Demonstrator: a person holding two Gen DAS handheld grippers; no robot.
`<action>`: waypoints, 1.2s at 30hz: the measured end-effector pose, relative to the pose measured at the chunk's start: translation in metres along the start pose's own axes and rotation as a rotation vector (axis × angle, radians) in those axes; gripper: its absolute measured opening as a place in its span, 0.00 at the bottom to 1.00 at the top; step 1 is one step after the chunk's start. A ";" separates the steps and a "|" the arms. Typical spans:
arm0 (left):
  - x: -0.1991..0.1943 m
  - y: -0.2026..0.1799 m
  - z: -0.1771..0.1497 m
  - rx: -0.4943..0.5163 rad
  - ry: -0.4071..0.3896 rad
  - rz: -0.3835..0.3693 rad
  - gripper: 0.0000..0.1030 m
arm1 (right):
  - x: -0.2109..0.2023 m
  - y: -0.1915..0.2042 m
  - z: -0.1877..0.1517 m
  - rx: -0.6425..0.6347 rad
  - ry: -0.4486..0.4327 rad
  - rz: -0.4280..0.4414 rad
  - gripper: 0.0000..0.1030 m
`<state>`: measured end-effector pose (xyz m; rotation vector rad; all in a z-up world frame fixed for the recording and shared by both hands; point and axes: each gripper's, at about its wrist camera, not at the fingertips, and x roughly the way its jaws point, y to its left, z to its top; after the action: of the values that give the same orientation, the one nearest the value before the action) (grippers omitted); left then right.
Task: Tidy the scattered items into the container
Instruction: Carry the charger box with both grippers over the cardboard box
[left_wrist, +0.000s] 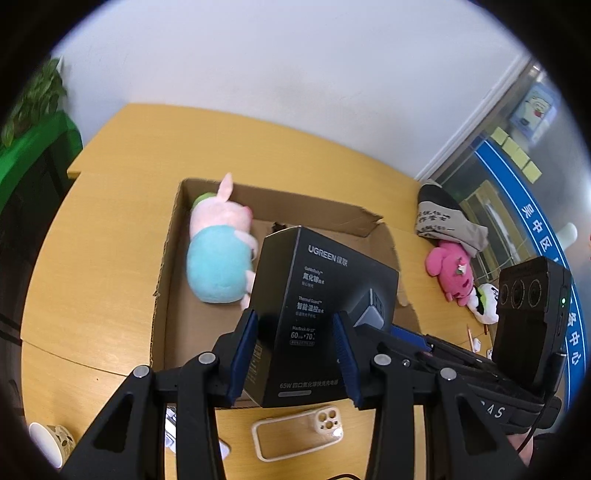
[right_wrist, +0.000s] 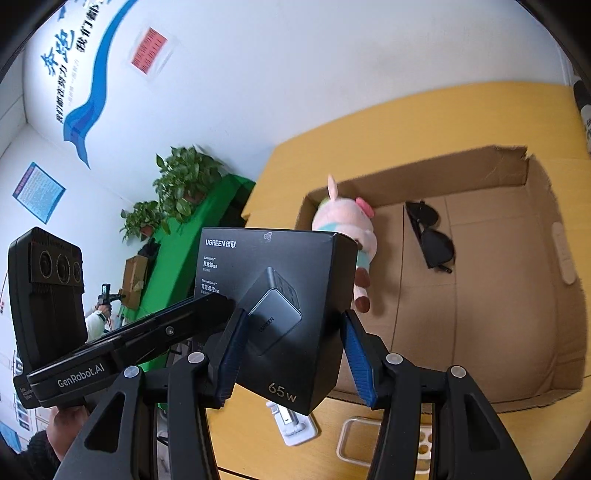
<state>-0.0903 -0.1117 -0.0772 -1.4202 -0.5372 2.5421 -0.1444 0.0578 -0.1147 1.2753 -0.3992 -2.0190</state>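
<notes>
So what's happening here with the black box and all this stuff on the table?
A person is tidying scattered items into the cardboard box. The left gripper and right gripper both clamp one black charger box, holding it above the cardboard box's near edge. A plush pig and sunglasses already lie inside. On the yellow table, a phone case, a pink plush toy and a paper cup are not yet in.

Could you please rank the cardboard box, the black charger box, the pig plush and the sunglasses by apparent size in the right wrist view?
1. cardboard box
2. black charger box, enlarged by nearness to the camera
3. pig plush, partly hidden
4. sunglasses
</notes>
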 end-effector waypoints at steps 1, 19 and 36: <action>0.006 0.007 0.000 -0.006 0.010 0.002 0.39 | 0.008 -0.002 0.000 0.005 0.013 -0.004 0.54; 0.092 0.071 -0.025 -0.121 0.162 0.012 0.40 | 0.102 -0.043 -0.018 0.072 0.216 -0.069 0.54; 0.140 0.098 -0.043 -0.161 0.294 0.080 0.38 | 0.162 -0.078 -0.038 0.152 0.340 -0.069 0.54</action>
<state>-0.1259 -0.1468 -0.2459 -1.8663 -0.6550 2.3293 -0.1848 0.0025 -0.2854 1.7126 -0.3543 -1.8074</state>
